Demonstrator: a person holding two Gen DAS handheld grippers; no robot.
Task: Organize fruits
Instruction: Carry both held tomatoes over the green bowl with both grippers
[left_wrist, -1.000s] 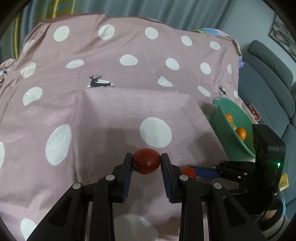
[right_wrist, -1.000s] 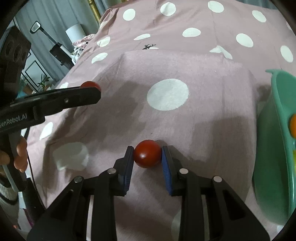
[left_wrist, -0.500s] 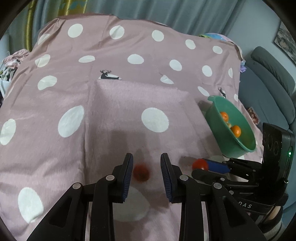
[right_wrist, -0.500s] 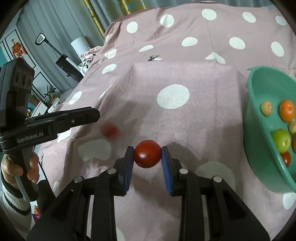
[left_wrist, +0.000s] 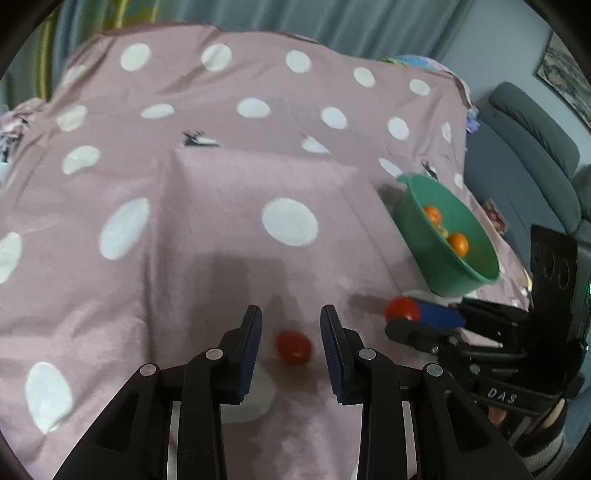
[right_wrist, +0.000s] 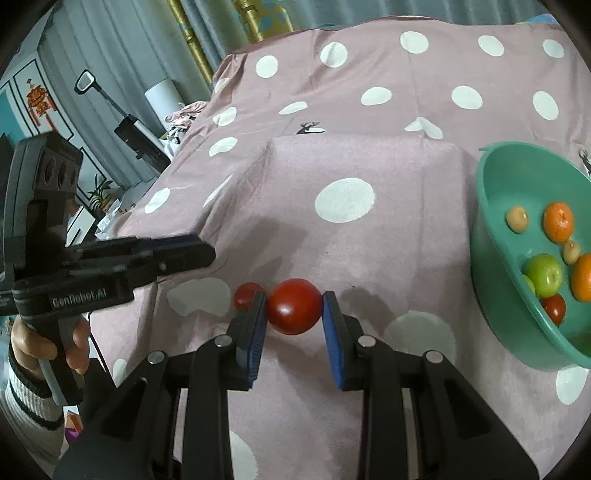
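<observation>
While fruit is being sorted: two red tomatoes wait outside a green bowl on a polka-dot cloth.

Held tomato: the larger tomato (right_wrist: 293, 311) sits clamped between the pads of the right hand-held gripper (right_wrist: 294, 314), raised a little above the cloth.

Loose tomato: a smaller tomato (left_wrist: 293, 347) lies on the cloth below and between the spread fingers of the left hand-held gripper (left_wrist: 291, 339), which grips nothing; in the right wrist view it peeks out just left of the right gripper's left pad.

Bowl: the green bowl (right_wrist: 491, 258) stands forward and to the right of the right hand-held gripper, well apart from both tomatoes, holding oranges, a green apple, a small red fruit and pale round fruits.

Surface: the pink dotted cloth (left_wrist: 229, 229) drapes over a raised block; what lies beneath cannot be told.

Risk: the loose tomato looks free to roll on the soft, uneven cloth, so a closing left gripper could nudge it aside instead of catching it. A smooth round tomato could also squirt from the right pads if the squeeze slackens on the way to the bowl.

Pose: both grippers point forward side by side, held low over the cloth; a sleeved hand (right_wrist: 48, 343) grasps the left handle.
</observation>
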